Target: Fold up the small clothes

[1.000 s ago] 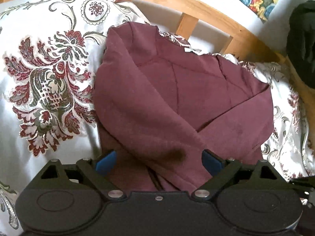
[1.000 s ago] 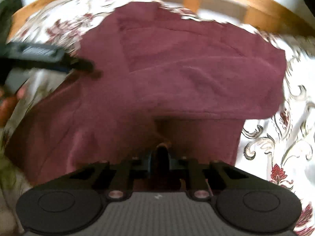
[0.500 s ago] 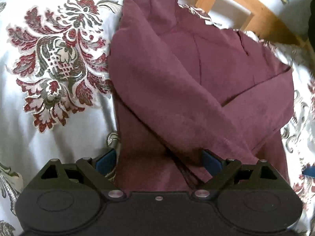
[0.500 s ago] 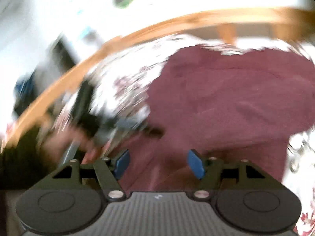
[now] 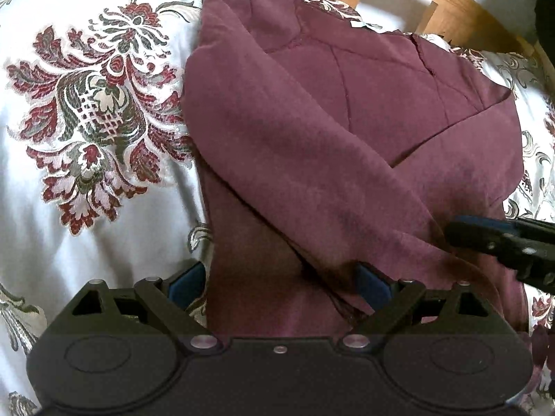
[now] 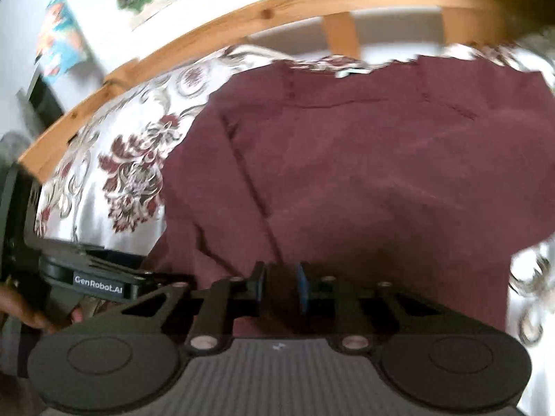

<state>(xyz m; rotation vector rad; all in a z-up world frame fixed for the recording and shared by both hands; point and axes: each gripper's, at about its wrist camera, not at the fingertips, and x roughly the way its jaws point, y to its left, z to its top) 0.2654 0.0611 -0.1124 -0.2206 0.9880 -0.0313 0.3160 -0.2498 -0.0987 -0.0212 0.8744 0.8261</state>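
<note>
Nearest, the right gripper (image 6: 280,287) has just been closing, its fingers now pinching the maroon sweatshirt's (image 6: 364,173) near hem, likely to lift it for a fold. Beside it, the left gripper (image 5: 277,282) straddles that hem wide open, holding nothing. Beyond, the sweatshirt, sleeves crossed, lies on the floral bedspread (image 5: 86,111) before a wooden bed frame (image 6: 242,14). No containers show.

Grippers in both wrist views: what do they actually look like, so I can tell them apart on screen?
Both are matte black with two round discs at the base, silver pivot screws on angled linkage arms, and blue pads on the fingers. The left gripper has a smooth dark body; seen from the right wrist, its side carries white "GenRobot.AI" lettering. The right gripper has a grey ribbed top plate. No cables or sleeves show.
</note>
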